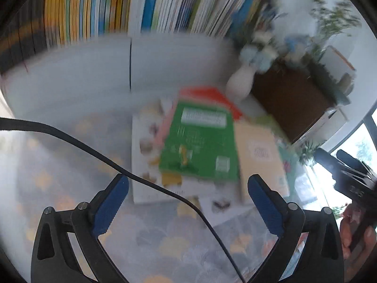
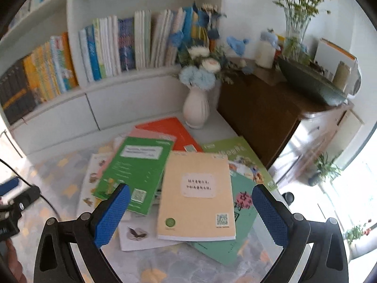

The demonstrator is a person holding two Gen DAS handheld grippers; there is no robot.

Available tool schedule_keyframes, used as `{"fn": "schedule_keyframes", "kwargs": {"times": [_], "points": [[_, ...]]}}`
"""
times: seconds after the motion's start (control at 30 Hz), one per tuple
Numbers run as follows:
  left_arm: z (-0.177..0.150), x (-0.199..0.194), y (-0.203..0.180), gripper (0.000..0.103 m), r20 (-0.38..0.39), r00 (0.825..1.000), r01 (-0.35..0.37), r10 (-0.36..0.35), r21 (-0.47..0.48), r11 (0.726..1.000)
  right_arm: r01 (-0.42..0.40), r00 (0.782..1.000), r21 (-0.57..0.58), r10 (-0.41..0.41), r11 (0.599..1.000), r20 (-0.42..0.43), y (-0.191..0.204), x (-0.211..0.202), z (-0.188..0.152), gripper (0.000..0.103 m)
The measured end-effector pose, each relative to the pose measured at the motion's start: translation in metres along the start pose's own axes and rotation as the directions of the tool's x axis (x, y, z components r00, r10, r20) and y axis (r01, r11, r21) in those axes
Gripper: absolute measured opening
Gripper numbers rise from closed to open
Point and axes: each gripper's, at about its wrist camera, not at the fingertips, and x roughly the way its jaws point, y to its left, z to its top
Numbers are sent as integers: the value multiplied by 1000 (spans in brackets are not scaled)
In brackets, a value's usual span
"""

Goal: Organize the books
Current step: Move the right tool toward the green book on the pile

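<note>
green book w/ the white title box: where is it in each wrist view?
Left wrist: green book, centre of frame, blurred, topmost in the pile, ahead of the open left claw.
Right wrist: green book, left of centre, its near corner behind the left blue pad of the right claw, beside the tan book.
Shared landmark: white vase behind the pile.

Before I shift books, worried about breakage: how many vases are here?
2: white vase on the table behind the loose books; glass vase on the brown cabinet. Others may be hidden.
</note>
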Motion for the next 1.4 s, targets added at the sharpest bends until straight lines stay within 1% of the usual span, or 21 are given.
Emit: {"fn": "schedule_keyframes", "kwargs": {"times": [0.13, 0.23, 0.37, 0.53, 0.63, 0.73, 0.8, 0.83, 0.9, 0.93, 1.0, 1.03, 1.07, 1.1, 1.13, 1.17, 1.2, 1.27, 1.3, 1.33, 1.4], "points": [[-5, 34, 12, 100, -14, 999, 42, -42, -2, 999, -76, 992, 3, 76, 997, -102, 8, 44, -14, 103], [-1, 57, 18, 100, -85, 989, 122, -120, 14, 992, -86, 985, -29, 81, 996, -153, 20, 74, -19, 103], [4, 69, 27, 100, -100, 991, 95, -92, 24, 995, -94, 980, -35, 86, 995, -182, 32, 98, -19, 103], [9, 76, 37, 100, -104, 981, 161, -163, -27, 987, -127, 965, 3, 125, 992, -230, 37, 119, -24, 103], [7, 68, 46, 98, -69, 966, 242, -249, -104, 965, -116, 966, -8, 111, 993, -233, 38, 122, -26, 103], [5, 48, 55, 95, 15, 925, 376, -380, -176, 910, -113, 966, -9, 108, 994, -236, 37, 122, -27, 103], [4, 31, 56, 95, 70, 920, 393, -386, -172, 903, -114, 967, -10, 109, 993, -232, 36, 119, -28, 103], [4, 21, 55, 95, 92, 924, 382, -371, -150, 912, -113, 968, -12, 108, 993, -227, 36, 117, -28, 103], [4, 13, 51, 95, 88, 937, 347, -339, -112, 931, -112, 970, -20, 105, 994, -217, 37, 112, -28, 103], [4, 10, 47, 95, 84, 954, 294, -287, -89, 952, -112, 972, -23, 105, 993, -213, 37, 110, -28, 103], [6, 13, 43, 95, 80, 984, 163, -157, -78, 983, -110, 974, -23, 103, 994, -201, 38, 105, -28, 103], [8, 15, 40, 95, 88, 994, 74, -67, -85, 994, -109, 975, -20, 103, 994, -198, 38, 103, -28, 103], [12, 16, 39, 95, 114, 993, -21, 34, -112, 994, -109, 975, -13, 105, 994, -196, 37, 101, -28, 103], [17, 18, 39, 95, 140, 978, -130, 154, -169, 977, -109, 975, -6, 105, 994, -194, 37, 99, -28, 103], [21, 18, 40, 95, 158, 956, -208, 245, -219, 953, -107, 976, 3, 106, 994, -191, 36, 97, -27, 103], [25, 19, 41, 95, 176, 921, -293, 347, -273, 917, -105, 976, 10, 105, 994, -192, 36, 95, -28, 103], [28, 21, 40, 95, 196, 892, -338, 408, -310, 888, -103, 975, 16, 104, 995, -195, 35, 94, -27, 103], [28, 24, 42, 95, 214, 842, -395, 494, -377, 837, -106, 974, 26, 109, 994, -200, 33, 91, -28, 103], [26, 27, 46, 95, 235, 835, -378, 497, -411, 829, -108, 974, 29, 112, 994, -198, 32, 88, -28, 103], [23, 30, 49, 95, 252, 841, -351, 479, -421, 837, -106, 975, 28, 109, 994, -192, 31, 85, -29, 103], [12, 43, 62, 95, 225, 863, -329, 452, -428, 842, -93, 980, 22, 96, 995, -176, 29, 79, -29, 103]]}}
